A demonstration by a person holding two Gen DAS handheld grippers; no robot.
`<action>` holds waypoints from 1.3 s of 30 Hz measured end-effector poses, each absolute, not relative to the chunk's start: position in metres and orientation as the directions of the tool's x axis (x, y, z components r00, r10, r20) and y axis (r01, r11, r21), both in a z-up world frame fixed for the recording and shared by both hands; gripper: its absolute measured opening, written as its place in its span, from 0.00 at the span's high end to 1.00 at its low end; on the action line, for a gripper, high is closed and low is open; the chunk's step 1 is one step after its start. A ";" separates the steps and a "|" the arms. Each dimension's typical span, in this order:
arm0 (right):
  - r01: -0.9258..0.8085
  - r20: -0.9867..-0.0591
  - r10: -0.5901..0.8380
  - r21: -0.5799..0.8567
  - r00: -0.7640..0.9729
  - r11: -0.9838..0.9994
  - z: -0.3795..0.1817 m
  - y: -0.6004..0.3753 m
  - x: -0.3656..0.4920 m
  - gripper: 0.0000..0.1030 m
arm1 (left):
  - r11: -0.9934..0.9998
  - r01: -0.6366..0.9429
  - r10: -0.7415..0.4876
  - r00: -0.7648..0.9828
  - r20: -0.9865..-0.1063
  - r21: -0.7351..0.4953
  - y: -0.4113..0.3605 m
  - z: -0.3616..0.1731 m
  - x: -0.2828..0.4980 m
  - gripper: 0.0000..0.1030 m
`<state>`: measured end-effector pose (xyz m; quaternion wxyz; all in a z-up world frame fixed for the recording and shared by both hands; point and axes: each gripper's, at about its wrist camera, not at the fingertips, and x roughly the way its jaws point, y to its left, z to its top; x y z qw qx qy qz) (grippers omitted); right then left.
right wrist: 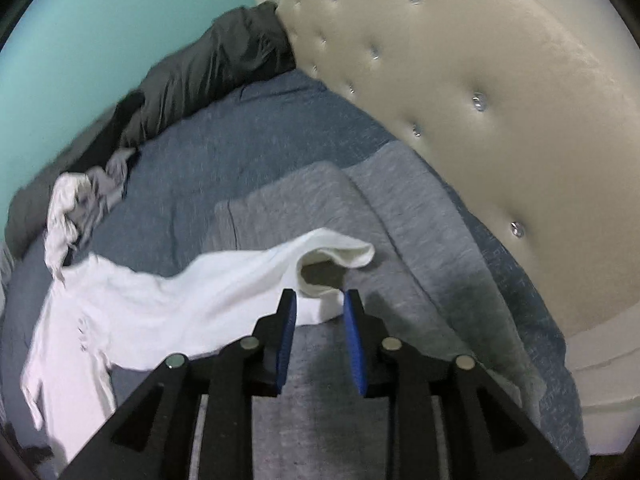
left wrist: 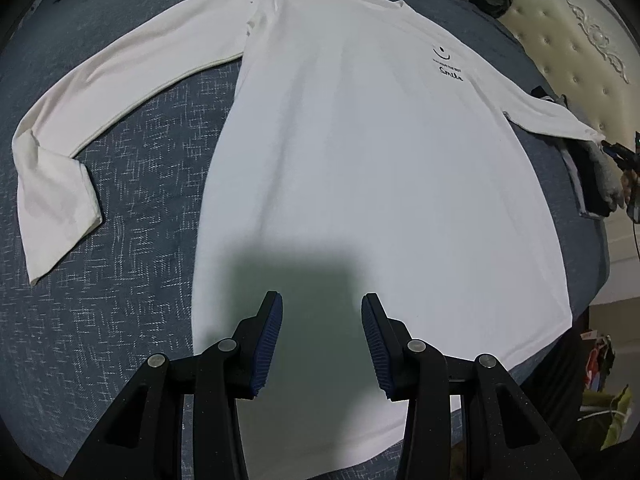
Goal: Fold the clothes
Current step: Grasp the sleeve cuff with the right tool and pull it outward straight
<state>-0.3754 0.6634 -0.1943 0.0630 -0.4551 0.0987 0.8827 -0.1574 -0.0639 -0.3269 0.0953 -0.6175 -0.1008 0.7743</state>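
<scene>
A white long-sleeved shirt (left wrist: 352, 152) with a small black smile print lies flat, front up, on the blue bed cover (left wrist: 120, 272), both sleeves spread out. My left gripper (left wrist: 322, 304) is open and empty, hovering over the shirt's lower body near the hem. In the right wrist view the shirt's right sleeve (right wrist: 224, 292) stretches toward me, its cuff (right wrist: 340, 258) curled up. My right gripper (right wrist: 320, 300) is open, its fingertips either side of the cuff end, which lies between the jaws. The right gripper also shows at the sleeve end in the left wrist view (left wrist: 618, 152).
A grey folded garment (right wrist: 320, 208) lies under the sleeve cuff. A cream tufted headboard (right wrist: 480, 100) stands to the right. A dark duvet (right wrist: 200, 72) and crumpled clothes (right wrist: 80, 200) lie at the bed's far side. The bed edge (left wrist: 560, 340) drops off at right.
</scene>
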 end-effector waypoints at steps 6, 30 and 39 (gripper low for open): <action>-0.216 -0.857 0.058 0.063 -0.511 -0.974 -0.215 0.665 -0.390 0.77 | -0.964 -0.002 0.261 -0.220 -0.940 -0.267 -0.070 -0.326 -0.153 0.56; -0.272 -0.894 0.004 0.132 -0.448 -0.953 -0.188 0.695 -0.342 0.98 | -0.952 -0.027 0.300 -0.279 -0.912 -0.304 -0.061 -0.307 -0.160 0.56; -0.381 -0.881 0.042 0.161 -0.472 -0.910 -0.195 0.705 -0.330 0.94 | -0.954 0.016 0.279 -0.310 -0.909 -0.298 -0.093 -0.299 -0.163 0.56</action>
